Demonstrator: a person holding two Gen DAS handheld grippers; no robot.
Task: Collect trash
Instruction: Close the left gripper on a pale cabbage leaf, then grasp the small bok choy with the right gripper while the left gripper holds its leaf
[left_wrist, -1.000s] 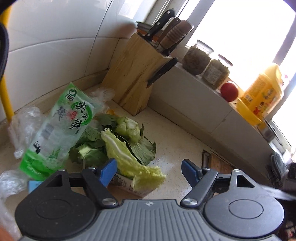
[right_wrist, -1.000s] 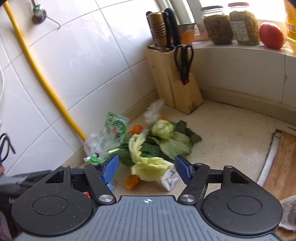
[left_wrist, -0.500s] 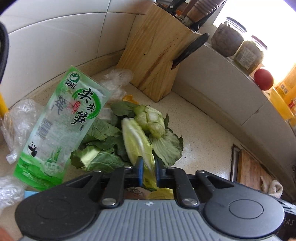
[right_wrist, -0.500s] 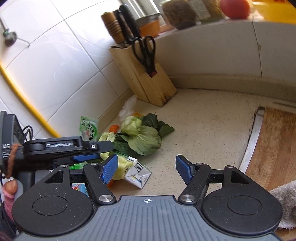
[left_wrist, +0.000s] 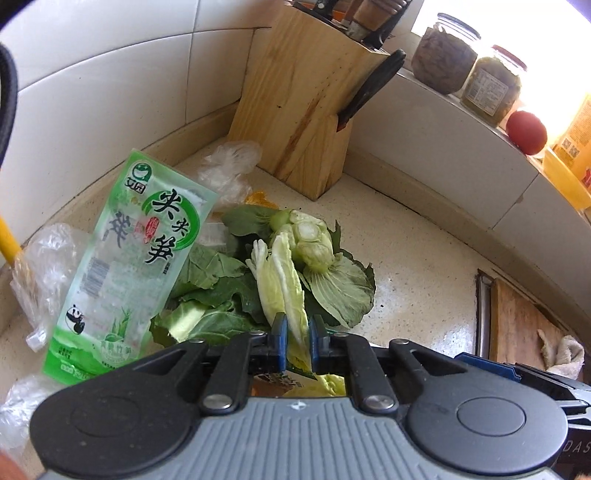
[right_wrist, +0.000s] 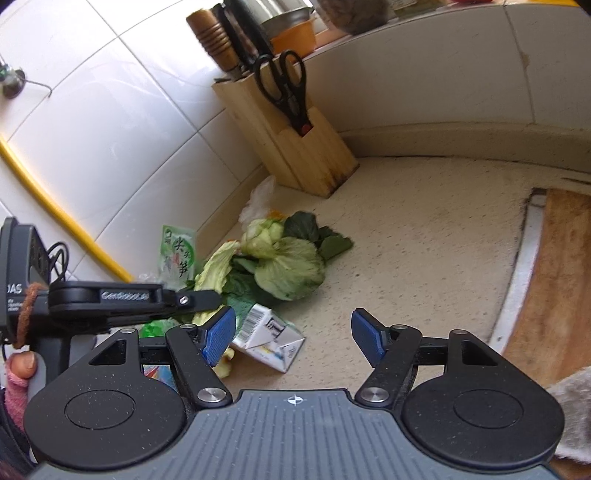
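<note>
Cabbage leaf (left_wrist: 286, 295) sits pinched between left gripper (left_wrist: 297, 341) jaws; right gripper (right_wrist: 293, 334), wide, has carton (right_wrist: 267, 341) at ten o'clock.

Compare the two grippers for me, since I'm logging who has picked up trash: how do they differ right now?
The left gripper is shut on a pale cabbage leaf; the right gripper is open and holds nothing. The left reaches into the vegetable scraps; the right hangs over bare counter by a crumpled carton. Both have blue pads.

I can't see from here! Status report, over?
Left gripper shut on pale cabbage leaf. Right gripper open, above crushed carton. Nothing blocking.
</note>
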